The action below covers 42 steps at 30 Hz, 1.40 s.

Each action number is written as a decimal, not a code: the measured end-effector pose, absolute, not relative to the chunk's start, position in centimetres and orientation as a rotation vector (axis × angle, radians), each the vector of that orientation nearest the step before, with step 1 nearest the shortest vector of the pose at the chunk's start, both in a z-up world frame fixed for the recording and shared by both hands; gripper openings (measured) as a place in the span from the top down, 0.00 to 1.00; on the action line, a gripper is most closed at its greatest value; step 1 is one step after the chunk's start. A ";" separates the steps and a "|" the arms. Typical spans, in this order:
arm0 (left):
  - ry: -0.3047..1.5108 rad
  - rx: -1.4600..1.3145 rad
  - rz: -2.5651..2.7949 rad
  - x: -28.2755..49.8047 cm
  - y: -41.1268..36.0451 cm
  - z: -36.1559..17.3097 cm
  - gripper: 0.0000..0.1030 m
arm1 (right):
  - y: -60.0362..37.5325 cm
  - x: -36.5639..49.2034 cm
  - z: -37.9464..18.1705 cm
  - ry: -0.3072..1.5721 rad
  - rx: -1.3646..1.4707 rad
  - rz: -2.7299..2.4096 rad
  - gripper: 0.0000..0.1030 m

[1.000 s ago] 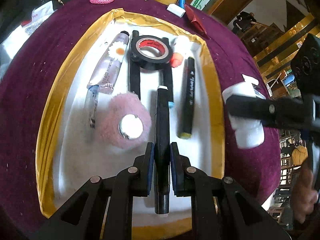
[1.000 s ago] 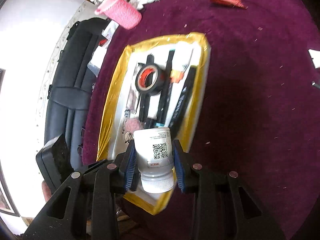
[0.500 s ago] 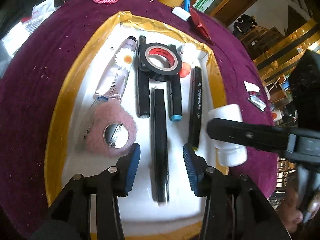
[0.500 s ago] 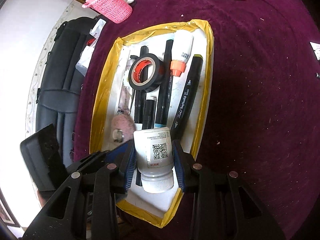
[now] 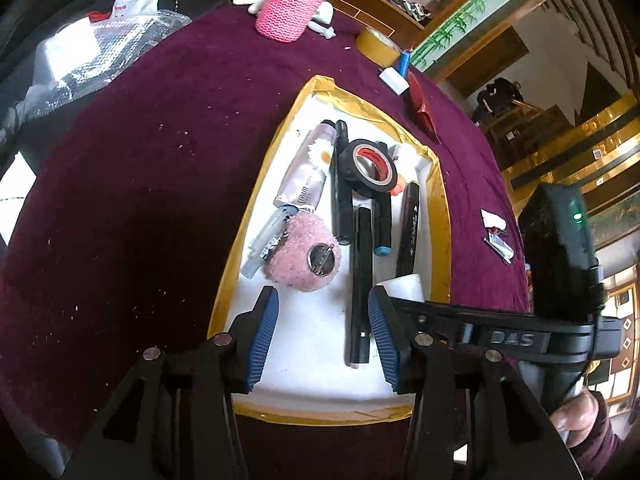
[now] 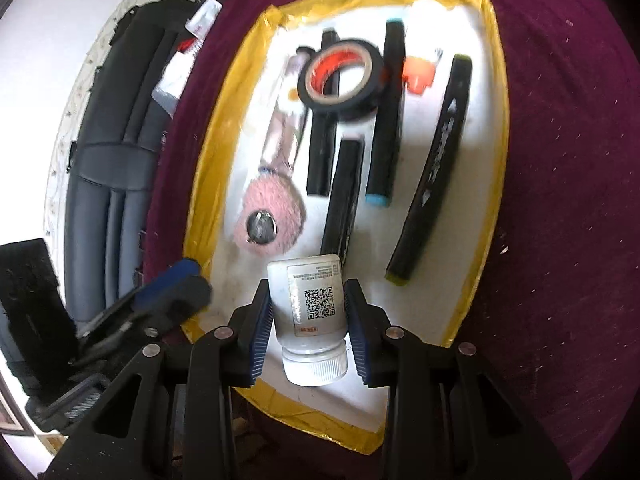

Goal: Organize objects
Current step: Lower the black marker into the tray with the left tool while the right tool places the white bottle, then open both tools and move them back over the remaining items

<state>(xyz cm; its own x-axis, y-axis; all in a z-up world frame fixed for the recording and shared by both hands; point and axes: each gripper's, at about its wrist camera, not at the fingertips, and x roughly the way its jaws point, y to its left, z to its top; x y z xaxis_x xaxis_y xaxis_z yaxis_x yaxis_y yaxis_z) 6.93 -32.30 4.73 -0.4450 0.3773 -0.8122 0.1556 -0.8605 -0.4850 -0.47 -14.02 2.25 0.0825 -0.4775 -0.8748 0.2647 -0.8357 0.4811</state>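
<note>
A white tray with a gold-taped rim [image 5: 440, 240] [image 6: 496, 160] lies on the purple tablecloth. It holds a black tape roll [image 5: 368, 168], a cream tube [image 5: 308, 176], a pink fluffy puff [image 5: 304, 260] and several dark markers. One black marker [image 5: 360, 280] [image 6: 340, 200] lies loose near the front. My left gripper [image 5: 324, 332] hangs open above the tray's near end, with that marker just inside its right finger and untouched. My right gripper [image 6: 310, 320] is shut on a white bottle [image 6: 308, 304] with a QR label, held low over the tray's near part. The bottle [image 5: 404, 284] shows partly in the left wrist view.
At the far side of the table stand a pink knitted cup [image 5: 292, 4], a yellow tape roll [image 5: 378, 46], a white eraser [image 5: 394, 80] and a red packet [image 5: 420, 104]. A bubble-wrap bag [image 5: 100, 52] lies far left. A dark chair [image 6: 112, 160] stands beside the table.
My left gripper opened, let go of the black marker, which now lies in the tray, and drew back. My right gripper carried the bottle down over the tray.
</note>
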 end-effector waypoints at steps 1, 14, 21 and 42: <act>-0.770 -1.570 2.444 6.9 -32.3 4.7 0.60 | -14.0 -0.6 2.0 -0.195 1.843 -1.821 0.68; -0.771 -1.560 2.452 6.6 -32.4 4.7 0.56 | -14.7 -1.2 2.1 0.044 1.842 -2.006 0.68; -0.768 -1.574 2.466 6.3 -32.7 4.7 0.48 | -14.5 -0.7 2.5 0.036 1.841 -2.003 0.67; -0.652 -1.572 2.490 6.0 -30.8 6.4 0.47 | -11.3 0.4 7.7 0.110 1.608 -2.350 0.54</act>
